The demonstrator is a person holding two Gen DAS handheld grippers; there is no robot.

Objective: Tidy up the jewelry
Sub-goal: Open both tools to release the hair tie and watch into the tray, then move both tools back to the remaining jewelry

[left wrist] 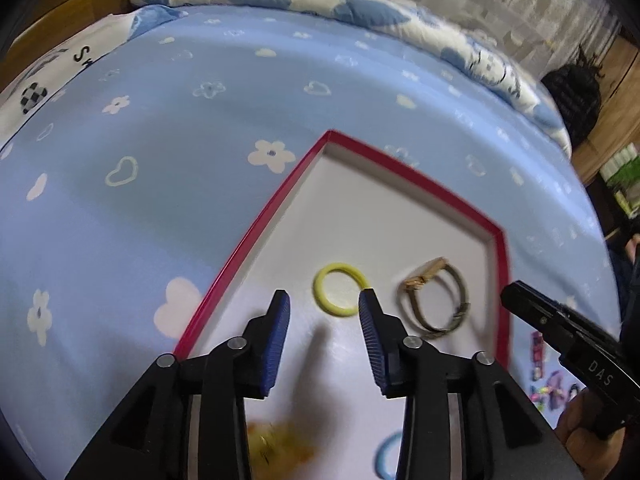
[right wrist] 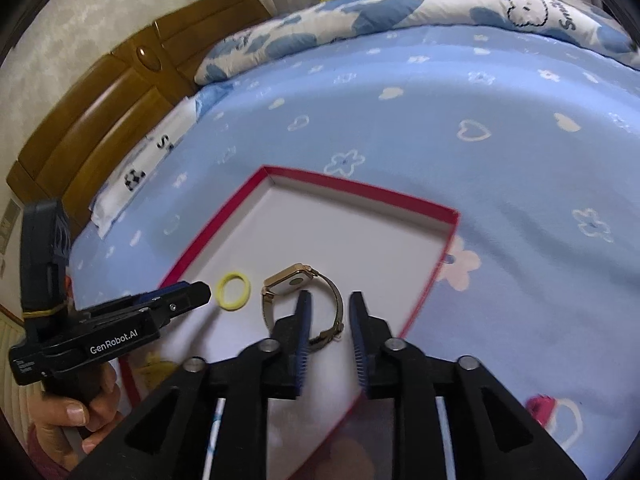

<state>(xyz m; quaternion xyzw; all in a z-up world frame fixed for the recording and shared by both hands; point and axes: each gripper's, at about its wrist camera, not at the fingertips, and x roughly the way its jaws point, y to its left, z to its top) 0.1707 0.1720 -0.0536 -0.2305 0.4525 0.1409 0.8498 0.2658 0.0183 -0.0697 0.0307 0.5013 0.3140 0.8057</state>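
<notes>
- Shallow red-rimmed cardboard tray with white floor [left wrist: 404, 216] lies flat on the blue flower-print bedsheet [left wrist: 168, 128]; it's the collection spot, so the jewelry goes inside.
- Yellow elastic ring [left wrist: 339, 289] and gold mesh-band wristwatch [right wrist: 305, 300] lie side by side on the tray floor, apart.
- Left gripper [left wrist: 324, 306]: jaws parted, nothing between, ring just ahead.
- Right gripper [right wrist: 329, 305]: jaws parted over the watch band, not pinching. Looks like a release.

The shallow red-rimmed cardboard tray [right wrist: 416, 204] lies on the blue flower-print bedsheet [right wrist: 440, 120]. Inside it, the yellow elastic hair ring [right wrist: 233, 286] lies left of the gold mesh-band wristwatch [right wrist: 298, 280], near but apart. A blurred, possibly yellow item [left wrist: 276, 444] lies nearer the camera.
</notes>
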